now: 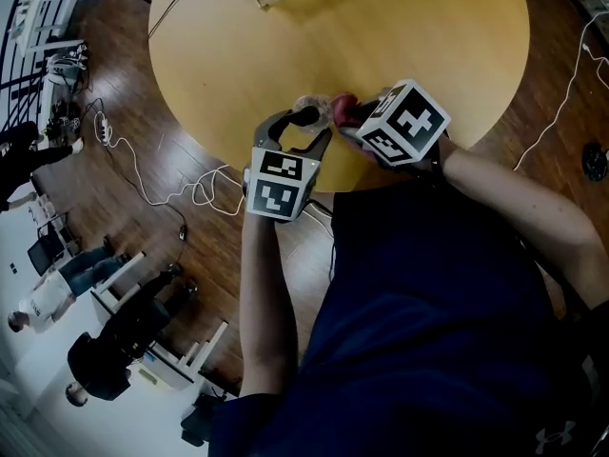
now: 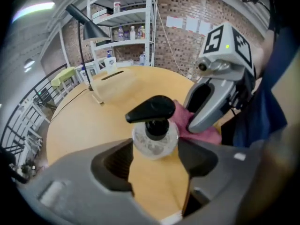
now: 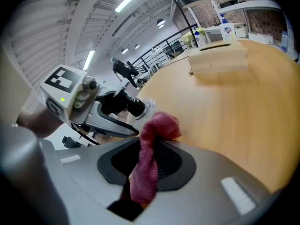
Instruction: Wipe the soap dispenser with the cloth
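A clear soap dispenser (image 2: pixel 154 136) with a black pump stands near the front edge of the round wooden table (image 1: pixel 381 27). My left gripper (image 2: pixel 154 150) has its two pads against the bottle's sides, shut on it. In the head view the left gripper (image 1: pixel 300 124) sits at the pump, with the right gripper (image 1: pixel 357 117) close on its right. My right gripper (image 3: pixel 150 140) is shut on a red cloth (image 3: pixel 152 144), which hangs down between its jaws. The cloth (image 2: pixel 180 118) lies bunched against the dispenser's right side. From the right gripper view the dispenser (image 3: pixel 140 106) is just beyond the cloth.
A pale wooden box (image 3: pixel 218 60) lies further back on the table. A black desk lamp (image 2: pixel 86 29) and white shelves (image 2: pixel 124 18) with bottles stand behind it. Cables (image 1: pixel 171 193) trail over the floor at the left, where people (image 1: pixel 105 350) stand by furniture.
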Tool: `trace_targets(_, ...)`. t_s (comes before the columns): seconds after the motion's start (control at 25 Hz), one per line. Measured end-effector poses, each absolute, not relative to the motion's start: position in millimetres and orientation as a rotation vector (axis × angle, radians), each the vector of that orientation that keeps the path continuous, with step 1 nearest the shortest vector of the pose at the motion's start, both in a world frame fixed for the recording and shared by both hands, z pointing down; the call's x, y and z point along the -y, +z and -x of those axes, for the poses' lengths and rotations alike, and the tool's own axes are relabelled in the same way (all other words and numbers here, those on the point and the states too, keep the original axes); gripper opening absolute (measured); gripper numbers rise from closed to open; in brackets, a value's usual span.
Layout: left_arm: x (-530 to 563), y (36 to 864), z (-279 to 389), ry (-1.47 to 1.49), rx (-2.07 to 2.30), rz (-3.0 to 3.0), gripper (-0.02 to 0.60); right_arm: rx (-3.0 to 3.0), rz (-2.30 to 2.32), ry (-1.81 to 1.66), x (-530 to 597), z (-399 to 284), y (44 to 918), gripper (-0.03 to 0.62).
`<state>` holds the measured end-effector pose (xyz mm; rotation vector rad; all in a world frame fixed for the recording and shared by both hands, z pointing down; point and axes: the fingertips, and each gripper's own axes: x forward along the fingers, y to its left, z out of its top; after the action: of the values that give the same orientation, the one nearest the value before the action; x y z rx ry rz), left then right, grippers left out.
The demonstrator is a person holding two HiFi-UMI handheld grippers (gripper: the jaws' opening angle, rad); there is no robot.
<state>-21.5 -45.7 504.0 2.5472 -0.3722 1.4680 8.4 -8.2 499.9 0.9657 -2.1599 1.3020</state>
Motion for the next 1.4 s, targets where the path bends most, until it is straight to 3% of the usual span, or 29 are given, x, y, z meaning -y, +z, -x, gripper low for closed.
trace_targets(0.16, 42.9, 501.5, 23.8, 1.469, 0.381, -2.539, 0.302, 2.187, -0.976, 1.306, 4.1, -7.6, 498.0, 0.094)
trace_targets(0.4, 45.3, 504.2, 22.2, 1.495, 0.464, -2.538, 0.31, 1.971, -0.946, 1.27, 9.8, -14.8, 575.1, 0.095)
trace_targets(0.6, 37.9, 509.7, 24.2, 1.473, 0.586, -2.579, 0.311, 1.976, -1.018, 1.488, -8.9, -31.5, 589.0, 0.095)
trace_targets(0.68, 37.9, 512.9, 26.6, 1.418, 0.698, -2.566, 0.346, 1.992, -1.067, 1.508, -18.8, -47.4, 578.4, 0.095)
trace_targets(0.76, 37.4, 524.4, 30.6, 1.36, 0.755, -2.518, 0.429, 2.007, -1.116, 1.519, -24.2, -60.9, 566.1, 0.095)
trace_targets(0.84, 39.5, 535.6, 30.2, 1.277, 0.767, -2.47, 0.44, 2.021, -1.164, 1.52, -23.9, -70.6, 553.8, 0.095)
trace_targets(1.16, 50.1, 571.7, 0.9, 1.174, 0.74, -2.5, 0.433, 1.995, -1.224, 1.521, -34.8, -78.2, 549.3, 0.095)
trace_targets(1.24, 51.5, 574.1, 1.2, 1.175, 0.744, -2.517, 0.371, 1.991, -1.213, 1.519, -37.3, -73.7, 552.4, 0.095)
trace_targets(1.4, 57.4, 578.4, 3.0, 1.185, 0.75, -2.528, 0.364, 2.0, -1.191, 1.52, -36.0, -64.8, 559.6, 0.095)
